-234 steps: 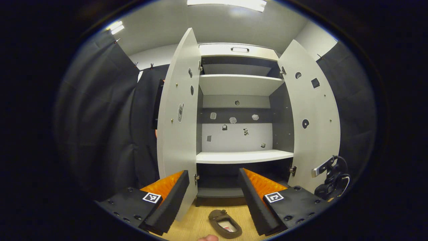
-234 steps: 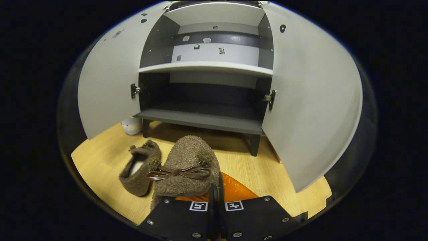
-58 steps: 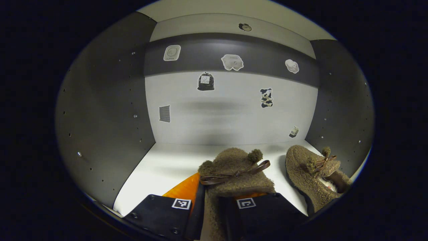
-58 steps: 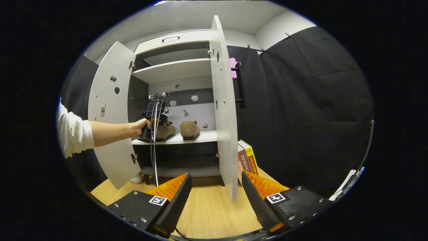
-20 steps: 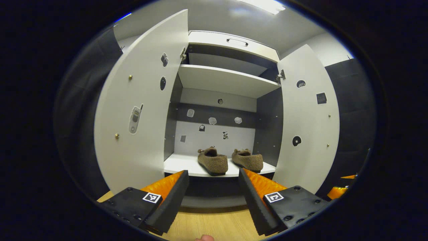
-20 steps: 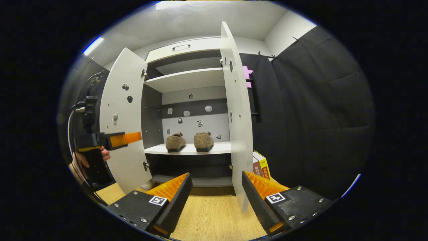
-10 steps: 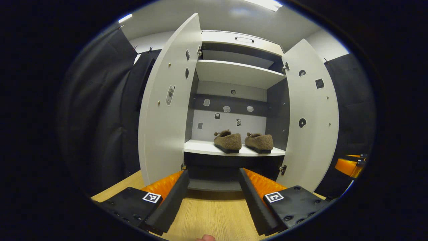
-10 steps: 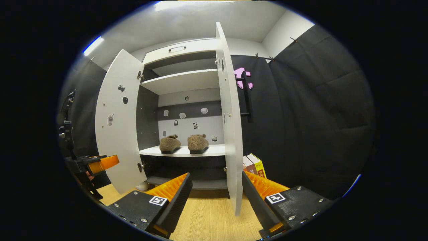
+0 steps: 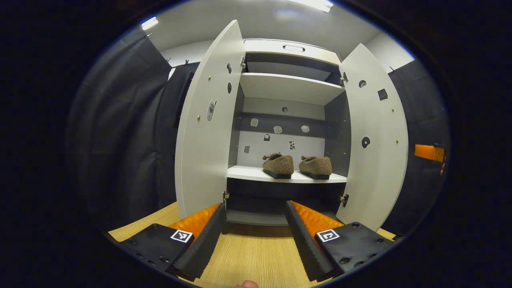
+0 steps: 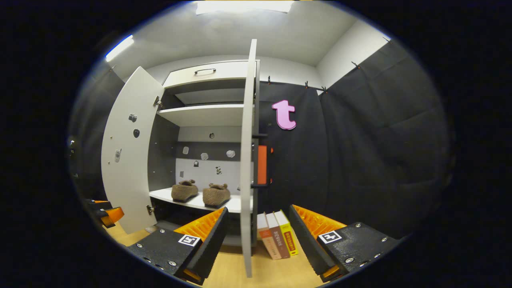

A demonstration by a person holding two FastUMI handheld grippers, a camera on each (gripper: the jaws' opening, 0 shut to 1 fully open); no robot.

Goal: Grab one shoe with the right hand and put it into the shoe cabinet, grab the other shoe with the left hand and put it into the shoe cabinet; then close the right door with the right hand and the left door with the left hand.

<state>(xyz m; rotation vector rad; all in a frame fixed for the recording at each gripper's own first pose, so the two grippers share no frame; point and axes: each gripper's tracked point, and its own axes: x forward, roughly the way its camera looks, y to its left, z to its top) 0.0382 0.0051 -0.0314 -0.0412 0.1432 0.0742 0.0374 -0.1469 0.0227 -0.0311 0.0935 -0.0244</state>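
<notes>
Two brown fuzzy shoes stand side by side on the white middle shelf of the open cabinet: the left shoe and the right shoe; in the right gripper view they are the left shoe and the right shoe. My left gripper is open, back from the cabinet over the floor, facing the gap between both doors. My right gripper is open, low, with the edge of the right door running straight up between its fingers. The left door and right door both stand wide open.
Three books stand on the wooden floor by the cabinet's right side, behind the right door. A black handle is on the right door's outer face. The other gripper shows at the far left in the right gripper view.
Both grippers have drawn back from the cabinet. My right gripper swung to the right, so the right door is now seen edge-on between its fingers and the books have come into view.
</notes>
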